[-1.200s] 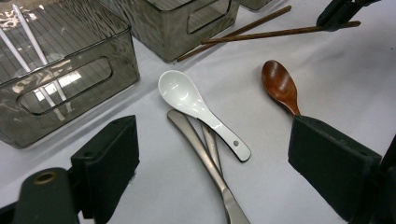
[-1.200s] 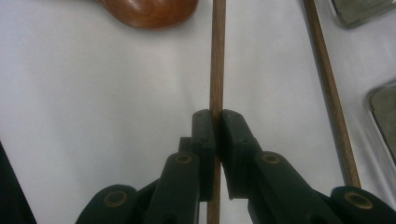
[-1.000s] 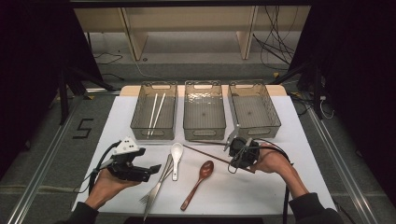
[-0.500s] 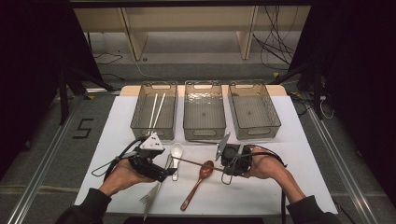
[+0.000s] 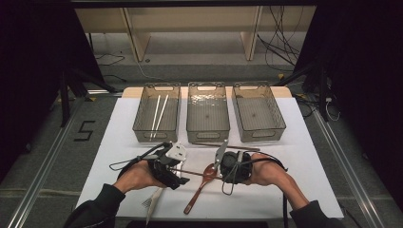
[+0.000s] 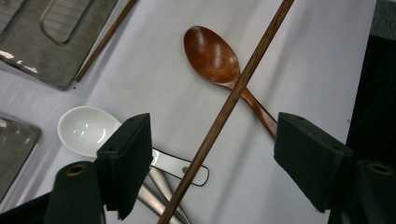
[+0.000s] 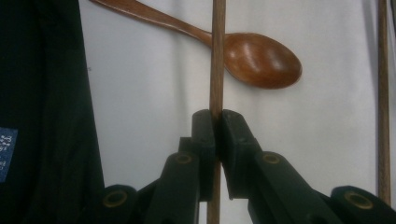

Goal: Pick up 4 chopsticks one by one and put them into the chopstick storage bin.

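My right gripper (image 7: 215,122) is shut on a brown wooden chopstick (image 7: 216,56), held above a brown wooden spoon (image 7: 257,60) that lies on the white table. In the high view the right gripper (image 5: 222,174) holds the chopstick (image 5: 197,172) pointing left. Its far end passes between the jaws of my left gripper (image 5: 178,172). In the left gripper view the chopstick (image 6: 233,95) runs between the wide-apart pads (image 6: 126,158) of the left gripper (image 6: 212,135), which is open and not touching it. The wooden spoon (image 6: 212,56) lies beneath.
Three clear bins stand at the back: the left bin (image 5: 157,137) holds two white chopsticks (image 5: 158,114), while the middle bin (image 5: 207,137) and right bin (image 5: 261,137) look bare. A second brown chopstick (image 5: 228,146) lies before them. A white ceramic spoon (image 6: 86,130) and metal cutlery (image 6: 161,189) lie beside my left gripper.
Both grippers have moved toward each other at the table's middle. The right one brought the chopstick leftward, and it now lies between the left gripper's open jaws.
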Demonstrator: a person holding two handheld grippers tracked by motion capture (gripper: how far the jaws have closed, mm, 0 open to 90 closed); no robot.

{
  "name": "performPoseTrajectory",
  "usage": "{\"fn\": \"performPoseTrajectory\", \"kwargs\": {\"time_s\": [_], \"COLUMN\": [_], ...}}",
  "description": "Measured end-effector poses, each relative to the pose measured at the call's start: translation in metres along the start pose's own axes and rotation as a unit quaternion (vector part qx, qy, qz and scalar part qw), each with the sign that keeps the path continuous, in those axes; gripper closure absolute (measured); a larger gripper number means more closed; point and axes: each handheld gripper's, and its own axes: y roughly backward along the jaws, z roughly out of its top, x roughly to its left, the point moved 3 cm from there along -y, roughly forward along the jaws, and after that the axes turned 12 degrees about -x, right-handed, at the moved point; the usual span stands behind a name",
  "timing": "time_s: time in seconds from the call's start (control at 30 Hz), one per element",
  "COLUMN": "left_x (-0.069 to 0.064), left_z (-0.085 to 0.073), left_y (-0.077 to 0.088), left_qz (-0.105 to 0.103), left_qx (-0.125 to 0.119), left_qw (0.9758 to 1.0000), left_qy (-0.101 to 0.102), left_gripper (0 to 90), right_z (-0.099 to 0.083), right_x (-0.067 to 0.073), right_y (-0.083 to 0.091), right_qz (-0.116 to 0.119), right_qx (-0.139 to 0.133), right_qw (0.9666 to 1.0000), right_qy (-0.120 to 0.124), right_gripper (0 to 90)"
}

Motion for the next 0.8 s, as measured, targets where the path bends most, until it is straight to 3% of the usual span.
{"fn": "performPoseTrajectory", "kwargs": {"time_s": [0.1,0.33,0.57,0.8], "left_x": [-0.002,-0.003,-0.008,-0.009], "left_z": [-0.001,-0.003,-0.004,-0.006], "left_y": [-0.002,-0.006,-0.011,-0.012], "left_qz": [-0.007,-0.017,-0.032,-0.051], "left_qx": [0.011,0.033,0.042,0.050], "left_qw": [0.9998,0.9991,0.9980,0.9969], "left_qy": [-0.013,-0.021,-0.036,-0.034], "left_gripper": [32.8,45.3,56.8,71.1], "right_z": [0.001,0.003,0.005,0.006], "right_x": [0.002,0.005,0.008,0.009], "right_y": [-0.001,-0.003,-0.004,-0.006], "right_qz": [0.003,0.010,0.013,0.016], "right_qx": [0.000,0.003,0.004,0.002], "right_qw": [1.0000,0.9998,0.9997,0.9994], "right_qy": [0.005,0.018,0.019,0.030], "right_gripper": [84.9,84.9,84.9,84.8]}}
